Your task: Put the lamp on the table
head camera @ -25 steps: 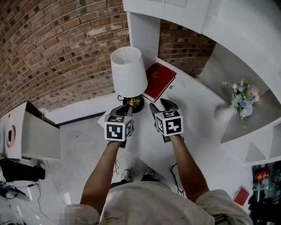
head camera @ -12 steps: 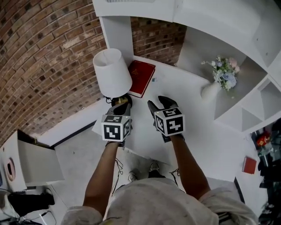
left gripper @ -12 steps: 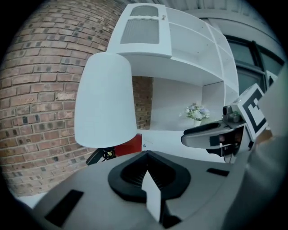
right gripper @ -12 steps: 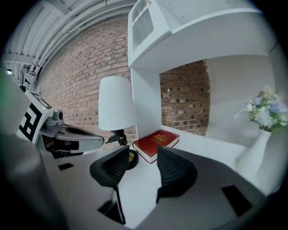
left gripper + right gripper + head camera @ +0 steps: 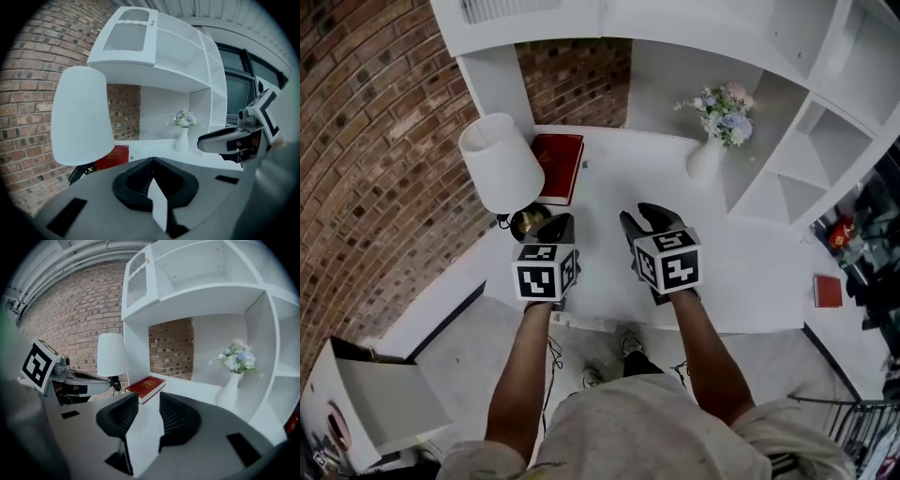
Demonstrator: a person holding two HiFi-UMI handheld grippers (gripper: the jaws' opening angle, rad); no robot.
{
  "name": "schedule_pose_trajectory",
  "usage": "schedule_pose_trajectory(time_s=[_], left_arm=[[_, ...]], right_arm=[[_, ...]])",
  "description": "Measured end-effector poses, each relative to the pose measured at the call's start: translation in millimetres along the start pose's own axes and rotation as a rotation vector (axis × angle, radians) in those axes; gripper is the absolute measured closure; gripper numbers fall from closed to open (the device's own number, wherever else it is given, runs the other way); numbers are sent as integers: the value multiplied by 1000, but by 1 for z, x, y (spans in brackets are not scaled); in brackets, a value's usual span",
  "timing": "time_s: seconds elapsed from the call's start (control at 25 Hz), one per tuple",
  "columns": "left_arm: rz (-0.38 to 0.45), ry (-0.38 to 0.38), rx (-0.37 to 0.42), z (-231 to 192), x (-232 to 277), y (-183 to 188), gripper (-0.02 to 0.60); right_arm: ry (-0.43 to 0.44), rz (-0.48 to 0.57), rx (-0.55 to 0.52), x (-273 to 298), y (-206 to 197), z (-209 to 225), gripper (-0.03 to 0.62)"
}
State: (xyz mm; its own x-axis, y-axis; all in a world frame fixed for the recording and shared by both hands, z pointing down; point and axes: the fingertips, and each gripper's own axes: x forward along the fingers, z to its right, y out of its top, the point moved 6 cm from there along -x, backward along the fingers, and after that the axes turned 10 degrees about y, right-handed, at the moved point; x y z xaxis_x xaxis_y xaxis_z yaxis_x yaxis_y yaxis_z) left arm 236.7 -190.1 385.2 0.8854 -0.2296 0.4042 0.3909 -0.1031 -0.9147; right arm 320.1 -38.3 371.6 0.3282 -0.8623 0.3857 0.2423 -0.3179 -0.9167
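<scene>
Brick wall (image 5: pixel 384 141) left; white worktop (image 5: pixel 619 187) carries lamp (image 5: pixel 500 173) upright at its left edge, just beside red book (image 5: pixel 555 167). L gripper (image 5: pixel 555 228) near lamp base, jaws together, empty. R gripper (image 5: pixel 643 218) jaws partly apart, just been closing on nothing.

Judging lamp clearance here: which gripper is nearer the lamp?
Left. The left gripper is close beside the base of the lamp, jaws shut; the right gripper is farther right over the table, its empty jaws apart, having just been closing.

The lamp (image 5: pixel 500 161) has a white shade, the book (image 5: pixel 558 167) is red, the table (image 5: pixel 609 208) white, and the wall (image 5: pixel 366 150) at the left is red-brown brick.
</scene>
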Motion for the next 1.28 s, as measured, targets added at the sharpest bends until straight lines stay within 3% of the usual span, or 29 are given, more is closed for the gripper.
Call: schedule_pose_trajectory(time_s=[0.28,0.6,1.28], left_arm=[[17,-93,25,28,-2,1,584],[32,-155,80,47,-8,1,584],[60,-185,127,44,-17,4,584]], right_arm=[[-116,21,27,-49,-11,7,545],[-182,40,59,-81,-21,9,562],[-230,96,75,-100,-33,6,579]])
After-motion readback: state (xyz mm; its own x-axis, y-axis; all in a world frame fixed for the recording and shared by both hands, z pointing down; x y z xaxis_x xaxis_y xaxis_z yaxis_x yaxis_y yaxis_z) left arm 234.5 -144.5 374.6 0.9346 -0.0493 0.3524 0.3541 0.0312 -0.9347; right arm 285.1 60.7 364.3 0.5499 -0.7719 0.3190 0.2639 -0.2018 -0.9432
